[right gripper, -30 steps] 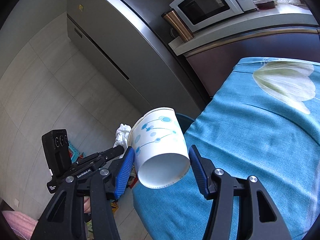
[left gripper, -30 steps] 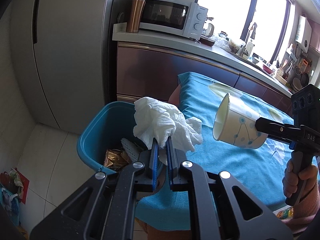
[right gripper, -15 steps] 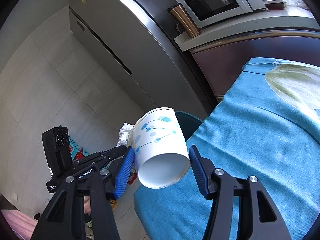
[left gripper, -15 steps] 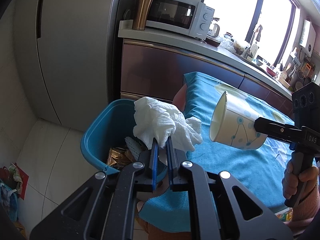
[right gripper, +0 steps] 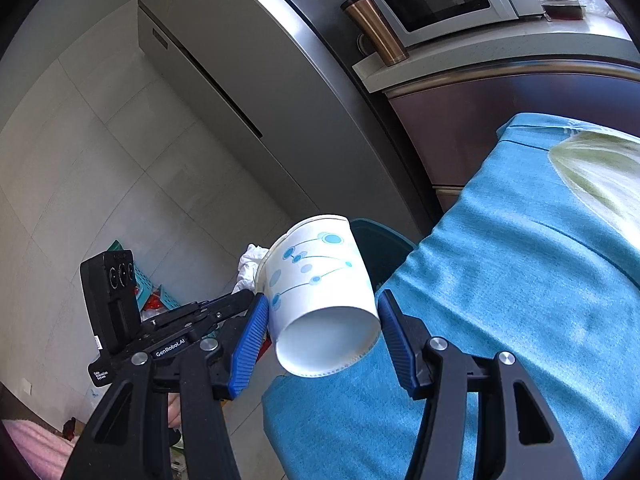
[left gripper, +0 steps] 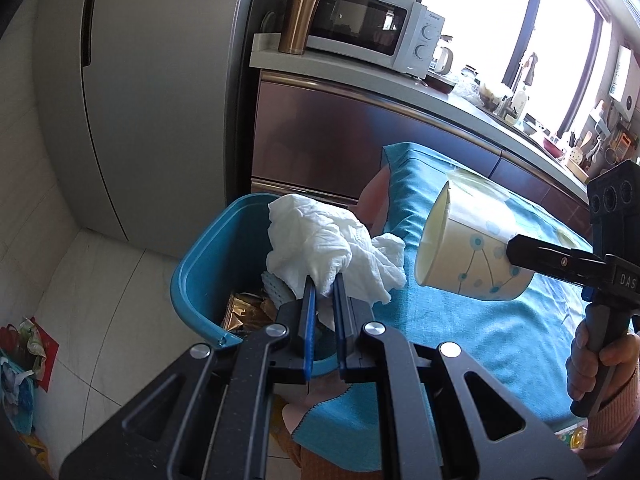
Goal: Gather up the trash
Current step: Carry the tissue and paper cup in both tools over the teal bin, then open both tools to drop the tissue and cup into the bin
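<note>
My left gripper (left gripper: 324, 292) is shut on a crumpled white tissue (left gripper: 316, 240), held over the near rim of a blue trash bin (left gripper: 200, 272) that has wrappers inside. My right gripper (right gripper: 323, 299) is shut on a white paper cup (right gripper: 320, 280) with blue dots, tilted on its side with its mouth towards the bin. The cup (left gripper: 472, 256) hangs above the edge of the table's blue cloth (left gripper: 460, 332), just right of the tissue. From the right wrist view, the tissue (right gripper: 250, 264) and the bin (right gripper: 380, 248) show behind the cup.
A steel fridge (left gripper: 160, 100) stands behind the bin, beside a counter with a microwave (left gripper: 360, 28) and a copper tumbler (left gripper: 298, 16). White floor tiles (left gripper: 100, 280) lie left of the bin. A hand (left gripper: 596, 356) grips the right handle.
The right gripper has carried the cup a little towards the table's edge and the bin. The left gripper still holds the tissue over the bin, nearly unmoved.
</note>
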Available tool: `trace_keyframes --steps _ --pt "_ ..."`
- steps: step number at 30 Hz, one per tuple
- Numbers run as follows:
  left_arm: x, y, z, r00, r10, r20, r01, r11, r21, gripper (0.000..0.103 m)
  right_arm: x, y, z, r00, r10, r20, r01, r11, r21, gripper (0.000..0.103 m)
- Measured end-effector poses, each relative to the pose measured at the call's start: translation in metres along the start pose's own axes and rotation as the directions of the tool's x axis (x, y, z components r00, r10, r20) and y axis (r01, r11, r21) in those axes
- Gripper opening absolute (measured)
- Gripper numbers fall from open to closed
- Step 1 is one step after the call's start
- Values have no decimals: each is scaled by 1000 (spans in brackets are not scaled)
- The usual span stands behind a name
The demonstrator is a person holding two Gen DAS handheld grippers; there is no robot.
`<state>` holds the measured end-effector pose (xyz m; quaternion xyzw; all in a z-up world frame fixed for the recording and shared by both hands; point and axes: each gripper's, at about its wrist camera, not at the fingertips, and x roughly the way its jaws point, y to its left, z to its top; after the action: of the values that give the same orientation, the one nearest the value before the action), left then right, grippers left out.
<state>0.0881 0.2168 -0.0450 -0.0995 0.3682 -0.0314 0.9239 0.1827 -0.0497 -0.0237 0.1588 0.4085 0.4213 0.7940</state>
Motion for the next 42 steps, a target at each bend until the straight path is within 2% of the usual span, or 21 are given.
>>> trace_keyframes --steps 21,42 --pt "20 13 -1 999 29 -27 -30 998 -52 9 27 12 8 998 -41 -54 39 999 -26 55" --pt "77 34 0 990 93 -105 -103 990 -96 12 109 13 24 971 -180 -155 168 982 -91 55"
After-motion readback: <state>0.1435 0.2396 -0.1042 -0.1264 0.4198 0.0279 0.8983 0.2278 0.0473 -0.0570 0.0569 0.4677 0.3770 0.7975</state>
